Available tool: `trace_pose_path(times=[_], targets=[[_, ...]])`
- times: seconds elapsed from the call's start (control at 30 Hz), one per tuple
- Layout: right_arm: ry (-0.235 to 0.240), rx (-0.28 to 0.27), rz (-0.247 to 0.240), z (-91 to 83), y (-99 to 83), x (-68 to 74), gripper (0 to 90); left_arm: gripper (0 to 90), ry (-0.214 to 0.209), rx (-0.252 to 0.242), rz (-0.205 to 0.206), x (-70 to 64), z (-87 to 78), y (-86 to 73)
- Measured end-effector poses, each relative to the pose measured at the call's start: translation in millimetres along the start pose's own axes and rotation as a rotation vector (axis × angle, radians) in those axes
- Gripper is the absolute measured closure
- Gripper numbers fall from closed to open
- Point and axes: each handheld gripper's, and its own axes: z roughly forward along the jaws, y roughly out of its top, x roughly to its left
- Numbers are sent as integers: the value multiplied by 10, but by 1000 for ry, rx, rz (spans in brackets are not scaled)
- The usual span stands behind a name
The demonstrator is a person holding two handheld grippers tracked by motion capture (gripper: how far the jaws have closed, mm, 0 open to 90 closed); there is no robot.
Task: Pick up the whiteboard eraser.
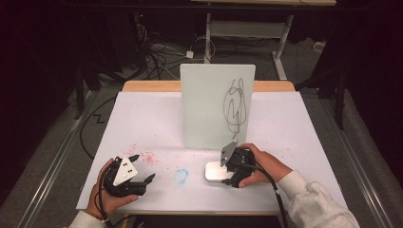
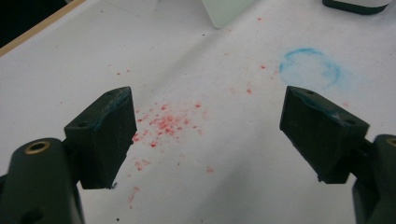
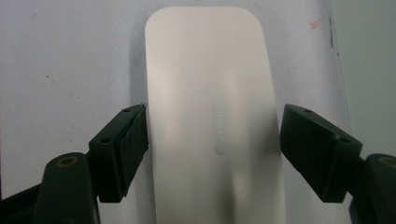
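Left tool (image 1: 142, 167): held low over the near-left of the tabletop (image 1: 142, 114), jaws spread wide with nothing between them. In the left gripper view the pads (image 2: 109, 133) frame a scatter of red specks (image 2: 166, 123) on the white surface; a faint blue ring mark (image 2: 310, 65) lies beyond the right pad. Idle, judged not part of the step in hand.

Whiteboard (image 1: 216, 107): stands upright at mid-tabletop, a black scribble (image 1: 236, 107) on its right half. Untouched.

White eraser block (image 3: 212, 121): a smooth, rounded, oblong white piece, lying flat on the tabletop just in front of the whiteboard's lower right corner, seen in the high view at (image 1: 216, 172). Its exact make is not readable.

Right tool (image 1: 227, 172): lowered over the block, jaws apart and straddling its two long sides. In the right gripper view the left pad (image 3: 123, 149) sits at the block's edge, seemingly touching; the right pad stands just beside the opposite edge. No squeeze evident.

Step in hand, as judged: the grasp of the block, positioned but not closed. Next move calls for an even closing on both long sides, then a level lift, since the smooth curved shell could slip.
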Motion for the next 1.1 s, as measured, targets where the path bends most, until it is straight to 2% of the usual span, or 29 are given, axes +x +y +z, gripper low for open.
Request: trace_pose_path(times=[0.23, 0.37, 0.4, 0.43, 0.6, 0.63, 0.67, 0.77, 0.83, 0.9, 1.0, 1.1], targets=[[20, -32, 8, 88, -33, -22, 280, 178, -8, 12, -4, 0, 18, -5], [35, -43, -9, 75, -40, -42, 293, 178, -8, 22, 3, -5, 30, -3], [40, -50, 3, 67, -48, -38, 299, 179, -8, 23, 2, -5, 32, -4], [32, -74, 3, 54, -63, -35, 306, 178, -8, 23, 1, -3, 33, -5], [-6, -126, 30, 34, -89, -16, 307, 179, -6, 22, -3, 4, 37, -8], [-27, -158, 42, 5, -103, -3, 307, 179, -2, 20, -2, 3, 34, -7], [-27, -158, 42, 5, -103, -3, 307, 179, 1, 15, -4, 4, 28, -5], [-67, -206, 69, -57, -119, 10, 307, 179, 4, 8, -7, 13, 15, -5], [-112, -235, 88, -116, -134, 23, 308, 179, 6, 9, -8, 15, 14, -8], [-121, -248, 86, -132, -143, 24, 307, 179, 6, 9, -11, 18, 13, -8], [-150, -276, 120, -175, -161, 53, 307, 179, 7, 9, -11, 17, 13, -8], [-180, -304, 122, -230, -178, 80, 308, 179, 7, 6, -12, 19, 11, -8]])
